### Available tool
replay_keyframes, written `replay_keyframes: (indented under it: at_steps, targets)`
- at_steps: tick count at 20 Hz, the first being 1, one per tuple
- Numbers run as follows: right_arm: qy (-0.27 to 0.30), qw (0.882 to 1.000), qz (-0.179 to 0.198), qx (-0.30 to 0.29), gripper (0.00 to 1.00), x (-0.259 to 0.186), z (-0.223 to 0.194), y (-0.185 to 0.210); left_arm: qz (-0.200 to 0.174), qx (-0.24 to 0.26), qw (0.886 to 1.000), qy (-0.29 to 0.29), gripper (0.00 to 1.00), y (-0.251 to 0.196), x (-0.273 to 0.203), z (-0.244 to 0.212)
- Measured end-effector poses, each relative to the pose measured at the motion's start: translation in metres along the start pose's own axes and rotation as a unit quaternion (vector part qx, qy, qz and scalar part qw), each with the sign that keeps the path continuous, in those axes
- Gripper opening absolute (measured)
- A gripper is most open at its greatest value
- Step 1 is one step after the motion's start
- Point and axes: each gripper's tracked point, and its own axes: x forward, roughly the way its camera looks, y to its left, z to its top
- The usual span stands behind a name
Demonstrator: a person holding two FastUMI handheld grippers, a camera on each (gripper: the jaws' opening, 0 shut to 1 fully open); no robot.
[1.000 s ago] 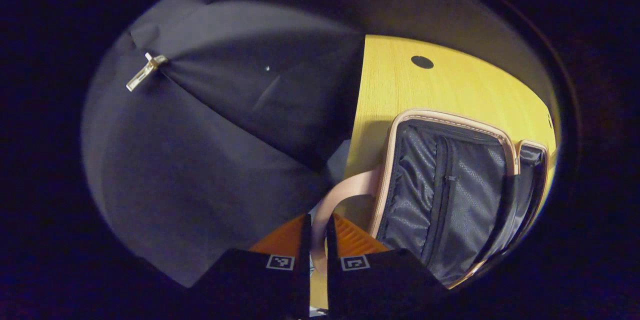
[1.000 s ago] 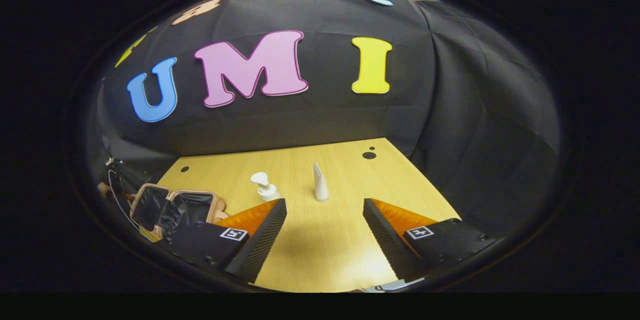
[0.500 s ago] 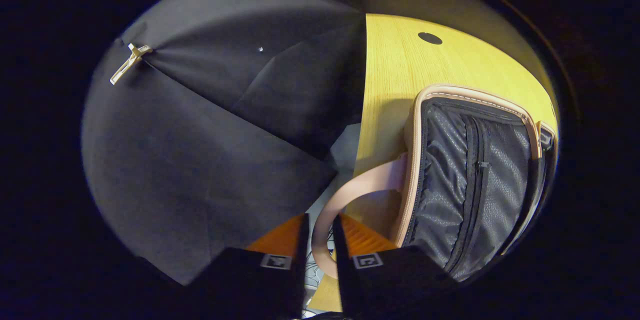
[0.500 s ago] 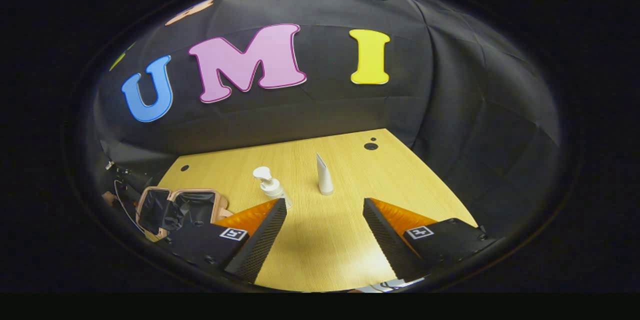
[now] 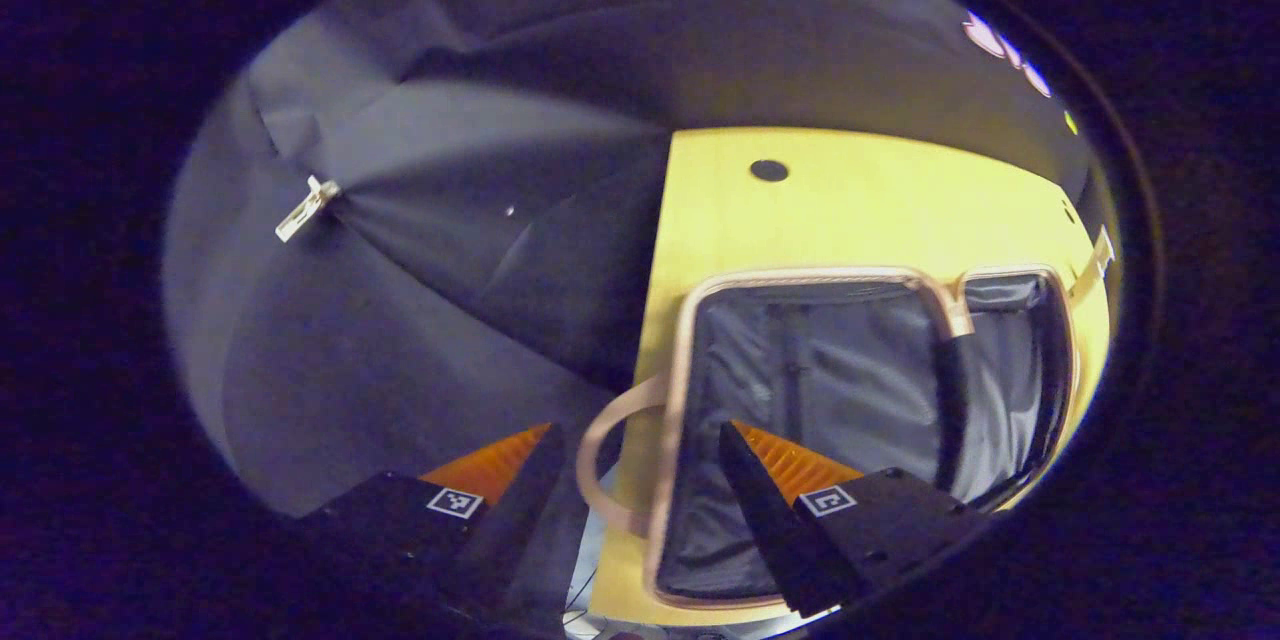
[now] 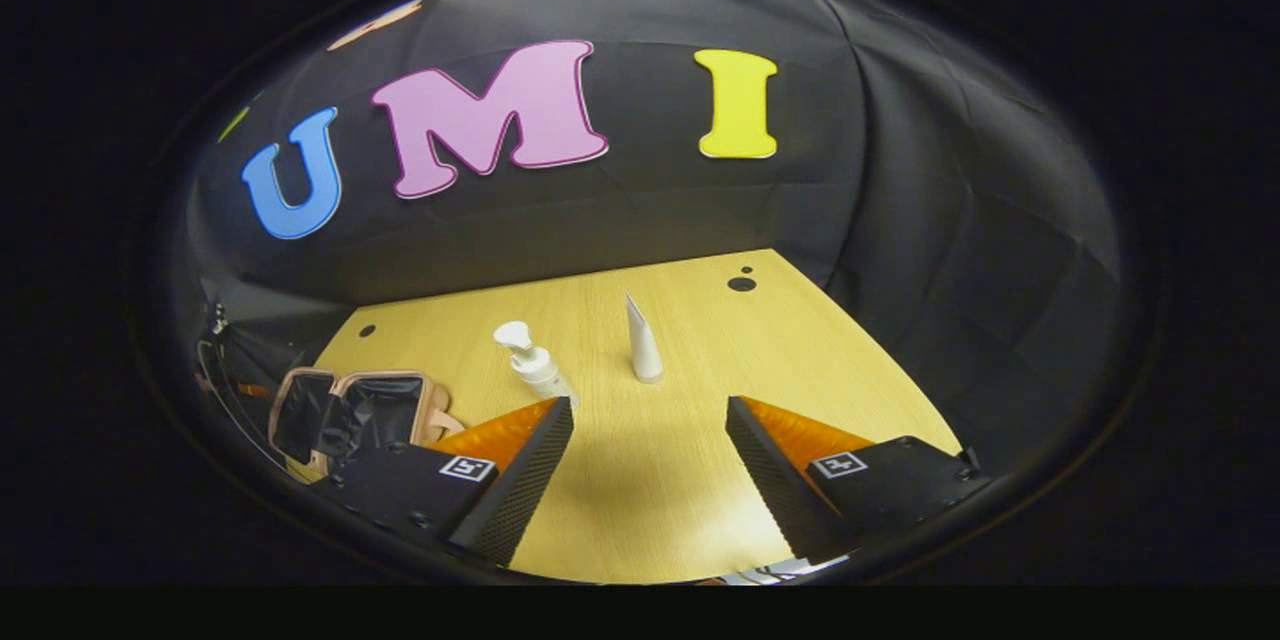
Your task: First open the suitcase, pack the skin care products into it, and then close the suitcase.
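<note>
The left gripper (image 5: 635, 475) has its jaws spread wide apart. The right gripper (image 6: 650, 450) is also wide apart, holding nothing

Showed the left gripper (image 5: 636, 428) as two wedge-shaped fingers (image 5: 760, 510) tapering to narrow tips, each rising from a blocky black housing (image 5: 900, 530). Bore a small square black-and-white marker (image 5: 827, 499) on top of each housing, set near the root of the finger. Had fine parallel ridges across the sloped upper face of each finger. Repeated the same build on the right gripper (image 6: 649, 402): paired wedges, matte black blocks and square markers. Carried a fine grid texture on the inner faces there. Wore small round screws (image 6: 412, 520) along the outer edges of the blocks.
</note>
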Motion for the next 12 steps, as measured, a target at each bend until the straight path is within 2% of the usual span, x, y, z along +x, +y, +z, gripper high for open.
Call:
replay_keyframes:
  at_steps: [2, 3, 4, 5, 8, 10, 12]
  targets:
    - [0.003, 1.000, 0.014, -0.011, 0.98, 0.014, -0.004, -0.001, -0.075, 0.036, 0.995, -0.045, 0.98, -0.089, -0.031, 0.021]
    - [0.005, 1.000, 0.020, -0.019, 0.98, 0.025, -0.005, -0.003, -0.123, 0.043, 0.989, -0.066, 0.98, -0.142, -0.043, 0.029]
    - [0.010, 0.999, 0.027, -0.026, 0.98, 0.035, -0.007, -0.005, -0.164, 0.046, 0.983, -0.069, 0.98, -0.190, -0.053, 0.032]
    - [0.014, 0.999, 0.034, -0.034, 0.99, 0.043, -0.009, -0.007, -0.190, 0.041, 0.979, -0.063, 0.98, -0.238, -0.063, 0.036]
    - [0.026, 0.996, 0.058, -0.064, 0.98, 0.070, -0.014, -0.012, -0.236, 0.039, 0.969, -0.059, 0.99, -0.358, -0.094, 0.036]
    - [0.041, 0.994, 0.075, -0.066, 0.98, 0.085, -0.021, -0.014, -0.238, 0.051, 0.968, -0.064, 0.98, -0.413, -0.105, 0.037]
    - [0.047, 0.992, 0.090, -0.069, 0.98, 0.105, -0.022, -0.015, -0.223, 0.060, 0.971, -0.064, 0.98, -0.454, -0.099, 0.038]
